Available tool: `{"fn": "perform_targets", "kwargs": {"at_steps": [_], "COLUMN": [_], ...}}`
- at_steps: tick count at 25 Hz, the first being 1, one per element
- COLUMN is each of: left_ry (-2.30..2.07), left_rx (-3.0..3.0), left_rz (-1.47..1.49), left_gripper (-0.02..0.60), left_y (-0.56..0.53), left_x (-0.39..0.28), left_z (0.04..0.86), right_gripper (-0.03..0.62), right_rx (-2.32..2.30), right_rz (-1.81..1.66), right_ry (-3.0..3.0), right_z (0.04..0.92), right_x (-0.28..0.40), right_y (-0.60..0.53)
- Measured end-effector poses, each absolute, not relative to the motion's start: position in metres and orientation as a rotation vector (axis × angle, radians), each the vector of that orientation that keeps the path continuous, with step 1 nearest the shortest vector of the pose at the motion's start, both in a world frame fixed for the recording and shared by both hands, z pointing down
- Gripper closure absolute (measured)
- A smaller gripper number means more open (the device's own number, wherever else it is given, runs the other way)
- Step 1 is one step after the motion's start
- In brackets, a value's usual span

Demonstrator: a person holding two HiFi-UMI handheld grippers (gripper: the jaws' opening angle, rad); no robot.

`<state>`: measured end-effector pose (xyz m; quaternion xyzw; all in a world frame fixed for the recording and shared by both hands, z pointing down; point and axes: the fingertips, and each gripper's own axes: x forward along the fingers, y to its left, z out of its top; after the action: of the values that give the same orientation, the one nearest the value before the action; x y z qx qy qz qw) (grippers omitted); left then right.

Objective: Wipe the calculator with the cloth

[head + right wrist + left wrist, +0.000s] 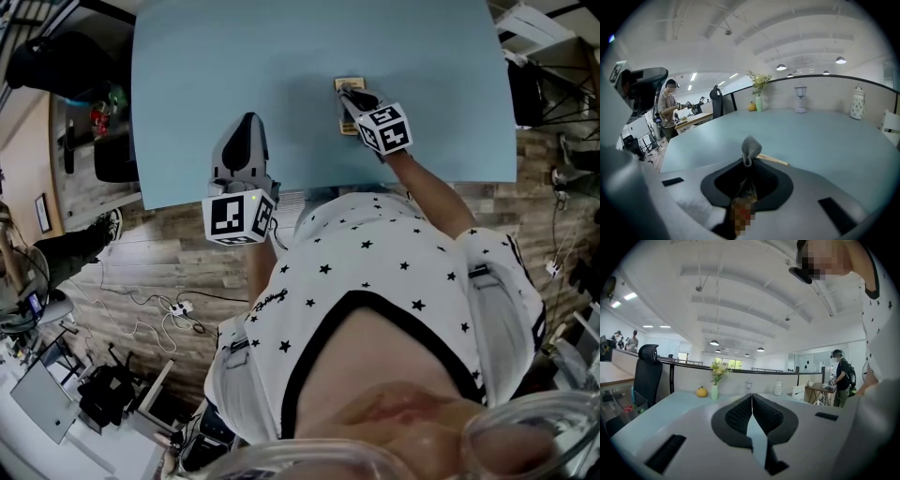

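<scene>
A flower vase (715, 391) and orange gourd (701, 391) (side by side) stand on the table (281, 56).

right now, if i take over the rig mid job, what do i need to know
Left tongs: shut, empty, at the near edge of the table, away from the job.
Right tongs: shut on the cloth, a tuft poking past the tips, down at the calculator.
Calculator: near the table's middle, mostly hidden under the right tongs.
Done: cloth gripped and brought to the calculator.
Left: the wiping; how much is already wiped can't be told. Probably hold the grip and stroke across it.
</scene>
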<state>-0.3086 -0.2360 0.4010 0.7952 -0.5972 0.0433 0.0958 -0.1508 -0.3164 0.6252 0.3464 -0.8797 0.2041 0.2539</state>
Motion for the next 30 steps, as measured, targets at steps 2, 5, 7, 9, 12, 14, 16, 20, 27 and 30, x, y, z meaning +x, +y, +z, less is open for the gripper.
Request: {"fn": "perform_targets", "kwargs": {"at_steps": [2, 5, 7, 9, 12, 14, 16, 20, 27, 30], "left_ry": [-1.759, -1.734, -1.716, -1.7, -1.672, -1.657, -1.648, -1.643, -1.654, -1.658], "left_rx": [2.365, 2.385, 2.4, 2.415, 2.435, 2.446, 2.456, 2.459, 2.448, 2.442], "left_rz": [0.13, 0.132, 0.136, 0.14, 0.145, 0.146, 0.149, 0.152, 0.154, 0.148], "left_gripper": [0.552, 0.552, 0.552, 0.552, 0.552, 0.552, 0.552, 0.552, 0.552, 0.552], "left_y": [-0.237, -0.24, -0.242, -0.244, -0.25, -0.252, -0.252, -0.252, -0.249, -0.249], "left_x": [-0.305, -0.298, -0.293, -0.288, -0.279, -0.274, -0.27, -0.267, -0.271, -0.272], "left_z": [0.4, 0.4, 0.401, 0.4, 0.399, 0.398, 0.397, 0.397, 0.4, 0.399], "right_gripper": [0.551, 0.551, 0.551, 0.551, 0.551, 0.551, 0.551, 0.551, 0.551, 0.551], "right_rx": [0.957, 0.992, 1.015, 1.038, 1.07, 1.085, 1.094, 1.098, 1.105, 1.079], "right_rz": [0.556, 0.56, 0.564, 0.569, 0.582, 0.594, 0.605, 0.611, 0.624, 0.605], "right_ry": [-2.383, -2.369, -2.359, -2.349, -2.33, -2.321, -2.316, -2.314, -2.339, -2.383], "right_z": [0.625, 0.625, 0.625, 0.626, 0.626, 0.627, 0.628, 0.631, 0.626, 0.612], "right_x": [-0.144, -0.131, -0.123, -0.114, -0.101, -0.095, -0.091, -0.088, -0.091, -0.101], "right_y": [-0.317, -0.317, -0.318, -0.319, -0.32, -0.32, -0.318, -0.317, -0.318, -0.315]}}
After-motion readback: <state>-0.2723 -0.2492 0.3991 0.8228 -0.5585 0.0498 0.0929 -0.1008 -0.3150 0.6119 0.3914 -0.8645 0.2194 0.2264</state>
